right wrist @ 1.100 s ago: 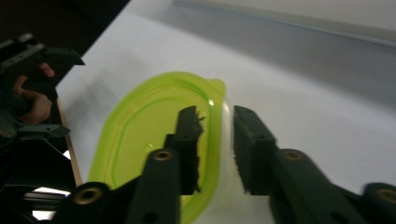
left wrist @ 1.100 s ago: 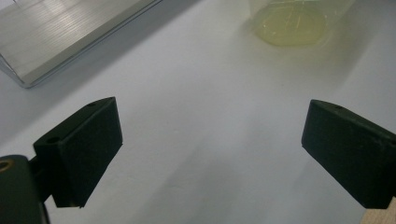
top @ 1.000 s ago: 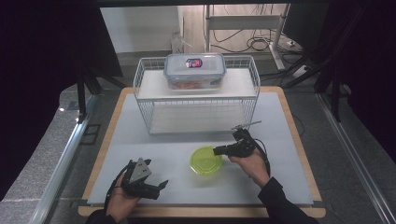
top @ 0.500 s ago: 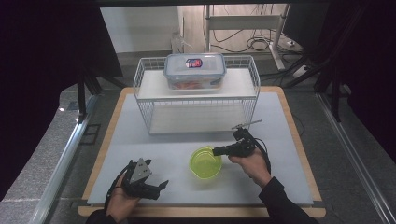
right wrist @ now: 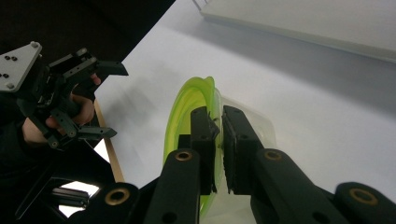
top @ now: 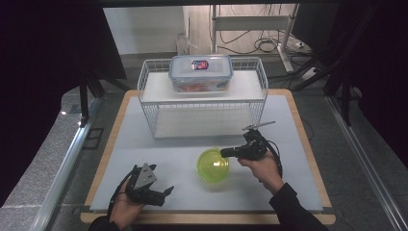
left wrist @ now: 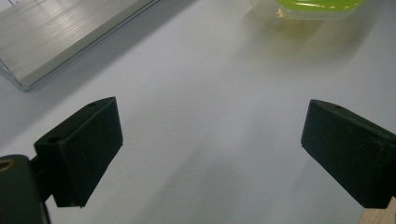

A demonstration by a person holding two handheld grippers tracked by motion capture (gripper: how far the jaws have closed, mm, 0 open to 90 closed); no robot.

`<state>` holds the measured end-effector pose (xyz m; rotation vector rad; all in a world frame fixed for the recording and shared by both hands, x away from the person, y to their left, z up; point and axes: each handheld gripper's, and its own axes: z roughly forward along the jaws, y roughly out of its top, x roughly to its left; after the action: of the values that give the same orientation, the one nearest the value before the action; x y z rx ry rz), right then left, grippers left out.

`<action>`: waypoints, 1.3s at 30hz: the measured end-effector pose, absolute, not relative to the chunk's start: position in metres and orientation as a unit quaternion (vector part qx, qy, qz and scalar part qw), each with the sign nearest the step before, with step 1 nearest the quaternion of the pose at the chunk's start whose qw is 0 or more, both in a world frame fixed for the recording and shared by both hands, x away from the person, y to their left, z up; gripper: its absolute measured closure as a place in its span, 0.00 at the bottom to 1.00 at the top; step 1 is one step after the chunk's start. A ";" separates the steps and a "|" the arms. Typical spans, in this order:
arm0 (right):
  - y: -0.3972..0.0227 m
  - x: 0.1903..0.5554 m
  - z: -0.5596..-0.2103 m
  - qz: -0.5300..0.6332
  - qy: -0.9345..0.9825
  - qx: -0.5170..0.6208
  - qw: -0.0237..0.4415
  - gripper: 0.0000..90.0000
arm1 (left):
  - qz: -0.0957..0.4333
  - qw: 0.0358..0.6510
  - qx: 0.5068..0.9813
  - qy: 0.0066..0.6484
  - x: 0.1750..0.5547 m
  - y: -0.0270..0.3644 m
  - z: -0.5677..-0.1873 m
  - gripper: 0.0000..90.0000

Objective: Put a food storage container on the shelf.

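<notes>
While the right gripper point(top: 225, 153) clamps the rim of the green bowl point(top: 212, 164), the bowl sits on the white mat point(top: 159, 154) near the front centre of the table, in front of the wire rack point(top: 202, 96). Right gripper view: its two black jaws have just been closing and now stand nearly together, with the bowl's point(right wrist: 189, 112) thin rim pinched between the pads; bowl looks tilted there, edge-on to the camera, though that may just be the camera's angle. Right hand point(top: 262, 171) comes in from the bottom right, gripper pointing left at the bowl.

Left gripper point(top: 161, 195) rests low at the front left of the mat, well apart from the bowl, jaws wide apart with nothing between them. Left gripper view: both pads spread over bare mat, bowl's point(left wrist: 317, 7) edge at the top, rack base at upper left. Right gripper view also catches the left gripper point(right wrist: 112, 100) off to the side, held in the left hand point(right wrist: 51, 121), jaws spread.

Lidded clear box point(top: 200, 72) sits on top of the rack, well apart from both grippers; contents look orange, hard to tell
</notes>
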<state>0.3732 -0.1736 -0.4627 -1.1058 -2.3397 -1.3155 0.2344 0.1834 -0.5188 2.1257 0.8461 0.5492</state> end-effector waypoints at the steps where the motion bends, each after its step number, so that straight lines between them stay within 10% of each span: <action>1: -0.175 0.373 -0.463 -0.452 -0.799 -0.379 0.119 0.94 | 0.216 0.384 0.834 0.332 0.234 0.183 -0.519 0.06; 39: -0.195 0.385 -0.380 -0.555 -0.735 -0.369 0.124 0.94 | 0.217 0.390 0.829 0.337 0.235 0.186 -0.518 0.06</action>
<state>0.3855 -0.1952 -0.3803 -1.0773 -2.1431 -1.6183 0.2349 0.1857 -0.5177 2.1066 0.8554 0.5510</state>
